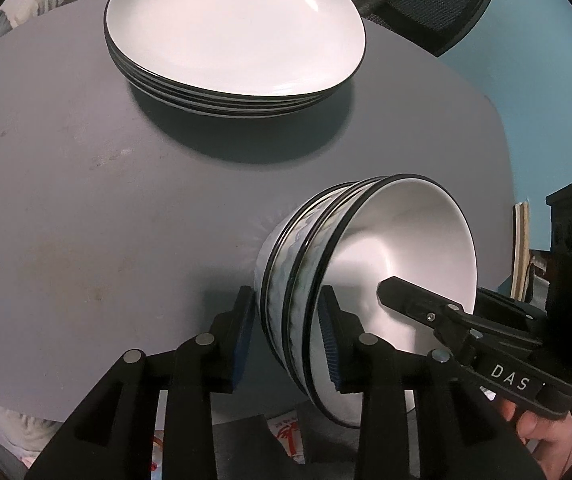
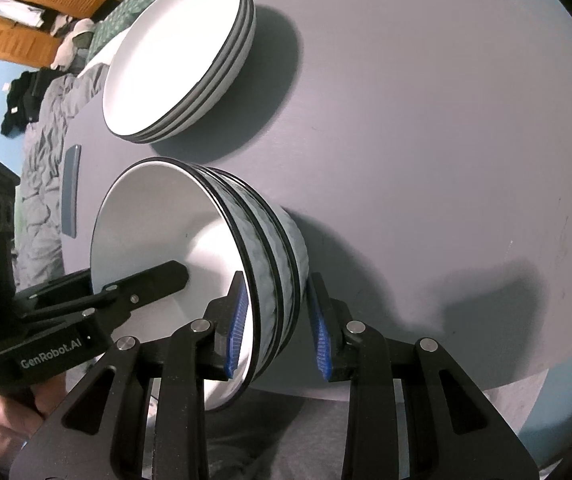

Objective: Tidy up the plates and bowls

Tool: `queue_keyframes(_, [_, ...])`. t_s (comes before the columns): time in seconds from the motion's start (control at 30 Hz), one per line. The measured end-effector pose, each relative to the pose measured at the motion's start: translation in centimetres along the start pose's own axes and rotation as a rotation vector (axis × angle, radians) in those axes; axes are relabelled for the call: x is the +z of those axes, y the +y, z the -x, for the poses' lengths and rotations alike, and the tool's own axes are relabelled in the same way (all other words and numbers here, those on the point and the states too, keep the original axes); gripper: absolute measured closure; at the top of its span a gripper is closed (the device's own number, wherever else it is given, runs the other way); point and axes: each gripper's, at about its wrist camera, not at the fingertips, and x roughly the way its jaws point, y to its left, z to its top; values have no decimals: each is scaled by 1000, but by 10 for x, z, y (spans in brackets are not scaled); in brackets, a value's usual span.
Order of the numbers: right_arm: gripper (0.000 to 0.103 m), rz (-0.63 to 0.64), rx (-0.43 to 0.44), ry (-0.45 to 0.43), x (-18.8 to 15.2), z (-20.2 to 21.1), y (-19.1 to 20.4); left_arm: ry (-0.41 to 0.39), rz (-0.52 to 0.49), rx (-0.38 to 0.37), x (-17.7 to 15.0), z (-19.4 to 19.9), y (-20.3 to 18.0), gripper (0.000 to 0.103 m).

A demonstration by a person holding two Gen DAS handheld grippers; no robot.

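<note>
Bowls (image 1: 366,280) sit nested near the desk's (image 1: 86,220) front edge, plates (image 1: 234,28) stacked toward its far edge. Left gripper (image 1: 288,340) straddles their rims, pads loosened. Right gripper (image 2: 278,328) straddles the opposite rims, its outer pad clear, grasping nothing.

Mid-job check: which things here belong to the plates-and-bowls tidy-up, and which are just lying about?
Job:
stack of plates
nested bowls
left gripper
right gripper

Lying about:
blue flat object near the table edge
mesh chair
clothes
</note>
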Motion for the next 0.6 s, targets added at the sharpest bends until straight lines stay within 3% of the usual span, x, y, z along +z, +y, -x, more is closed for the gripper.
queue_keyframes(0.33, [75, 25, -31, 18, 1, 0, 9, -9, 12, 31, -2, 1, -4, 72])
queue_keyframes(0.6, [81, 40, -28, 39, 6, -5, 16, 31, 19, 52, 2, 0, -8, 74])
